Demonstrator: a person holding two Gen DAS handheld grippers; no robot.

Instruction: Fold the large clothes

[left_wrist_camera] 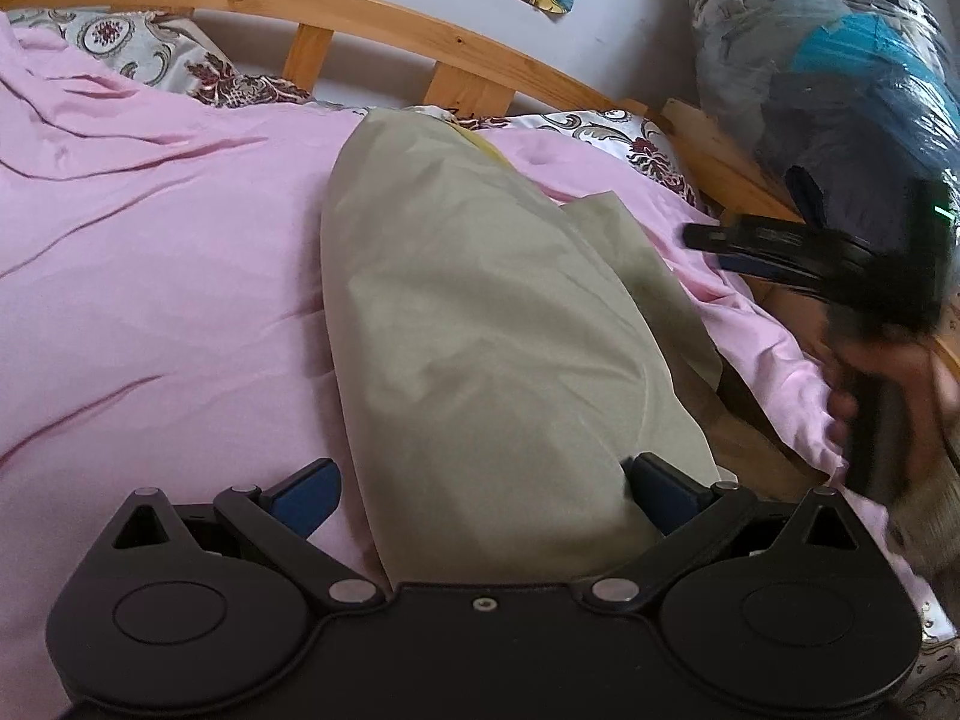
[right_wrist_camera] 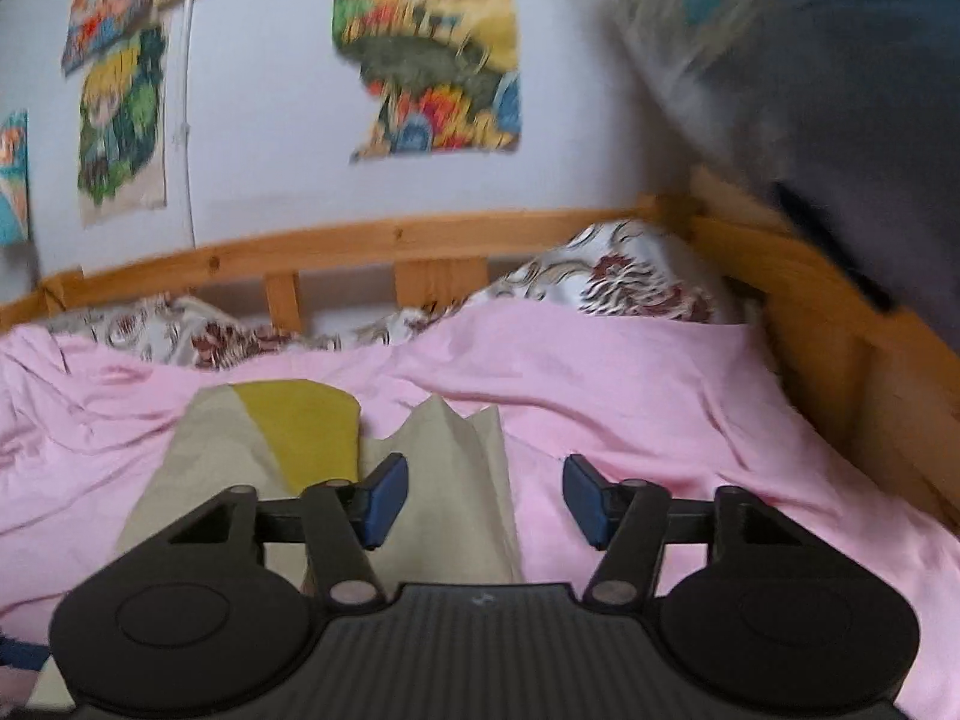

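I see the beige garment (left_wrist_camera: 474, 324) lying lengthwise on the pink bedsheet (left_wrist_camera: 168, 252), its near end between the wide-open, empty jaws of the left gripper (left_wrist_camera: 480, 495). The right gripper (right_wrist_camera: 485, 501) hangs above the cloth, jaws parted, nothing pinched. A yellow lining (right_wrist_camera: 312, 426) shows at the far end, toward the wooden bed rail (right_wrist_camera: 384, 240).

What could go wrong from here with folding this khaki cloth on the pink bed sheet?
1. The khaki cloth runs between the open left tool's pads unclamped, so it could slide while being folded.
2. The right tool is open and empty above the cloth's loose corner, so closing now may miss it.
3. The pink bed sheet is wrinkled right beside the cloth, so a low grab could pinch both.
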